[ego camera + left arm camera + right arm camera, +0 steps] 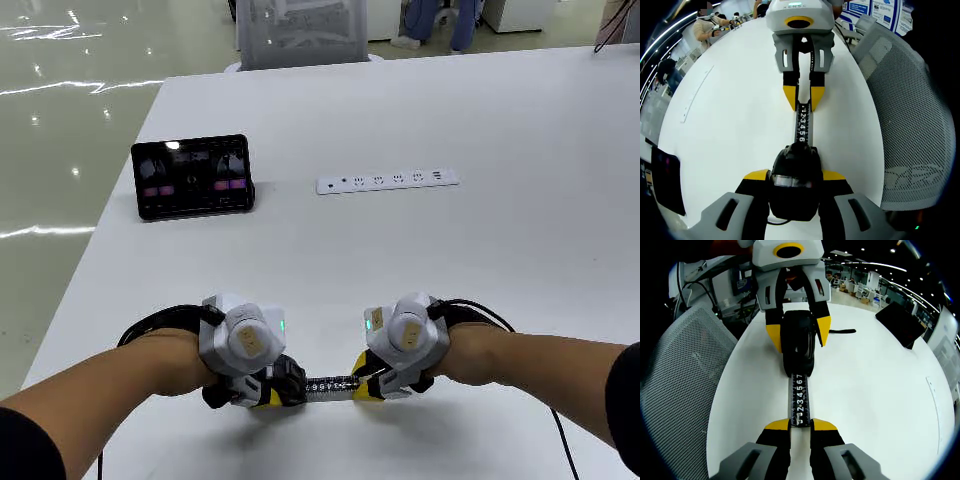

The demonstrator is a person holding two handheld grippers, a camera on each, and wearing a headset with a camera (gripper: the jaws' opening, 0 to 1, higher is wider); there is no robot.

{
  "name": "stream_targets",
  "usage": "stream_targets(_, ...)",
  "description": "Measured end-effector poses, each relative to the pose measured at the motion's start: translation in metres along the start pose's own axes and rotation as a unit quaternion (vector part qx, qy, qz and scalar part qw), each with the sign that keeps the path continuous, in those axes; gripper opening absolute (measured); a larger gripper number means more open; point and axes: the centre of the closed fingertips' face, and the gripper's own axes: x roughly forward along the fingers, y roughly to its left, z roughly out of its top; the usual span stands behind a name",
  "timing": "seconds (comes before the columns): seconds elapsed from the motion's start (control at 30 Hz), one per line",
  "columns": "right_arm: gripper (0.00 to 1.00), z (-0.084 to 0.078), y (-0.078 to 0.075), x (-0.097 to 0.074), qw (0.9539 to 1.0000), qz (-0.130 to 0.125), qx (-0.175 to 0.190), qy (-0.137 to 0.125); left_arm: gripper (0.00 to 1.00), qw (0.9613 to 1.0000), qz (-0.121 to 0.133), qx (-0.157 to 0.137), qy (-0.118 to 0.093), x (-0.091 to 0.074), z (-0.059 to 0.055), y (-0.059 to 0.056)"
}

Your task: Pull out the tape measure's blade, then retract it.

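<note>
My left gripper [268,388] [795,175] is shut on the black tape measure case [288,381] [793,186], which rests low over the white table [400,260]. A short length of black blade [330,385] [802,126] [799,396] with white numerals runs out from the case. My right gripper [366,387] [801,425] is shut on the blade's end. The two grippers face each other, a few centimetres apart, near the table's front edge. In the right gripper view the case [797,342] sits between the left gripper's yellow fingertips [773,337].
A dark tablet [192,176] leans at the table's left side, and a white power strip [388,181] lies mid-table. A grey mesh chair [300,30] stands beyond the far edge; another mesh chair back [910,100] [685,370] is close beside the grippers.
</note>
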Motion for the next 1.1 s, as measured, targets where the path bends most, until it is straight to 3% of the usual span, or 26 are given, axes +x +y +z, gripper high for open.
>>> stream_targets(1.1,0.1,-0.019,0.004,-0.012,1.0,0.001,0.005,0.007,0.32,1.0,0.001,-0.002,-0.001,0.001,-0.002,-0.002)
